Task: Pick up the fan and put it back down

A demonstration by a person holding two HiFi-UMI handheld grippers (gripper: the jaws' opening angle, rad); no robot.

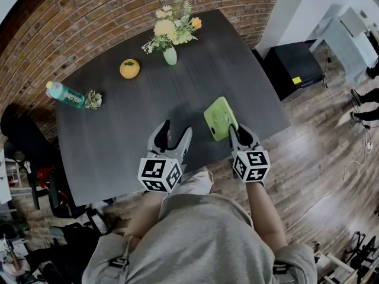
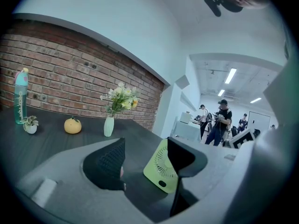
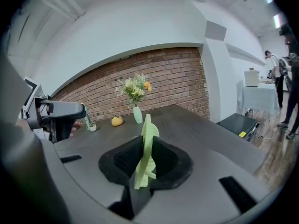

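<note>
Here, at a dark desk (image 1: 118, 135) set against a brick wall (image 1: 89, 16), a person works two hand-held claws around one light-green fan (image 1: 218, 116). The desk carries five things in all: the one fan near its right front edge, one pale green vase (image 1: 170, 55) of yellow and white flowers (image 1: 172, 25) at the far side, one orange fruit (image 1: 129, 68) left of the vase, and, at the far left, one teal bottle (image 1: 65, 94) lying on its side beside one small potted plant (image 1: 93, 100). All of these but the fan stand well apart from both claws. The right claw (image 3: 146, 158) pinches the fan edge-on, its two black pads pressed against the fan's flat faces, with the fan's upper part rising above the pads and toward the vase. Whether the fan's lower edge rests on the desk or hangs just clear of it cannot be told. The left claw (image 1: 176, 130) is spread, with only bare desk between its pads; it is held level with the right one, just to the left of the fan, whose round grille faces it. Off the desk's right end, a black cabinet (image 1: 293, 64) sits on the wood floor (image 1: 320, 135), and several people (image 2: 219, 122) stand in the bright room beyond.
</note>
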